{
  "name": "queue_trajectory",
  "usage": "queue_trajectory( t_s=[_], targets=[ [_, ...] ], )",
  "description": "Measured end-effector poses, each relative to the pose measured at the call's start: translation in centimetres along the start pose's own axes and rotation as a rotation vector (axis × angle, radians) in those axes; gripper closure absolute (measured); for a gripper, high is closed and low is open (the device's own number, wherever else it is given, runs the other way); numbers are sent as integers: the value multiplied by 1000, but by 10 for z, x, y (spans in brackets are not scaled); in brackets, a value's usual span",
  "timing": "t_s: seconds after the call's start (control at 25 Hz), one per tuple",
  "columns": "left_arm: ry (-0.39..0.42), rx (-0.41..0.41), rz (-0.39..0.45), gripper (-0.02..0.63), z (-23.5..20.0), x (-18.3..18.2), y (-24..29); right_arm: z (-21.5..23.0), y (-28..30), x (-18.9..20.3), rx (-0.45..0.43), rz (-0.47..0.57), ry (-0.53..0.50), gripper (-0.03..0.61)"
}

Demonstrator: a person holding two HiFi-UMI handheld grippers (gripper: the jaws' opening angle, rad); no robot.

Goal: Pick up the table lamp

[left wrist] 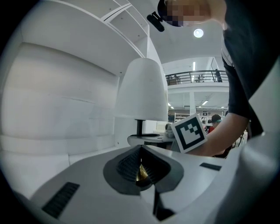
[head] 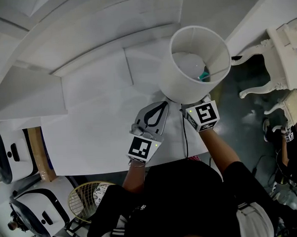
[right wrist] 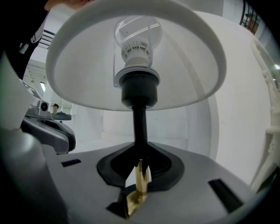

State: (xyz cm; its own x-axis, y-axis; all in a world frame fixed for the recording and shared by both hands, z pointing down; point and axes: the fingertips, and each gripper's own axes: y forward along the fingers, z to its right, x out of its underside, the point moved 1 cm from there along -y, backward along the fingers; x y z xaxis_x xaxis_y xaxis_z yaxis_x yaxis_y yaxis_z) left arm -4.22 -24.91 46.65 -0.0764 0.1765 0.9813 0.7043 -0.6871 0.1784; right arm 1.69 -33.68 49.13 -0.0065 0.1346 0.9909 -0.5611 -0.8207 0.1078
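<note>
The table lamp has a white drum shade [head: 195, 65] and stands at the right end of the white table [head: 100, 122]. In the right gripper view its black stem [right wrist: 140, 124] drops from the bulb socket [right wrist: 136, 52] straight into my right gripper [right wrist: 141, 148], whose jaws are shut round the stem. In the head view the shade hides those jaws; only the marker cube [head: 203, 116] shows. My left gripper [head: 160, 106] hovers just left of the lamp, shut and holding nothing. From the left gripper view the shade [left wrist: 142, 89] and lamp base [left wrist: 146, 140] lie straight ahead.
A black cord [head: 184, 133] runs from the lamp toward the table's front edge. An ornate white chair [head: 277, 53] stands to the right of the table. White curved shelving [head: 87, 30] rises behind it. A wire basket [head: 88, 195] sits on the floor at the lower left.
</note>
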Motion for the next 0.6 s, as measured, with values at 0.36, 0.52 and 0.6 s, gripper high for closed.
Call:
queue_trajectory(
  t_s=[0.36, 0.52, 0.6],
  targets=[
    [40, 7, -40, 611, -7, 19, 17, -1, 1, -1, -26, -1, -16, 512],
    [54, 28, -36, 611, -6, 24, 27, -1, 0, -4, -34, 12, -27, 512],
    [67, 32, -36, 611, -7, 27, 30, 0, 0, -3, -30, 10, -29, 512]
  ],
)
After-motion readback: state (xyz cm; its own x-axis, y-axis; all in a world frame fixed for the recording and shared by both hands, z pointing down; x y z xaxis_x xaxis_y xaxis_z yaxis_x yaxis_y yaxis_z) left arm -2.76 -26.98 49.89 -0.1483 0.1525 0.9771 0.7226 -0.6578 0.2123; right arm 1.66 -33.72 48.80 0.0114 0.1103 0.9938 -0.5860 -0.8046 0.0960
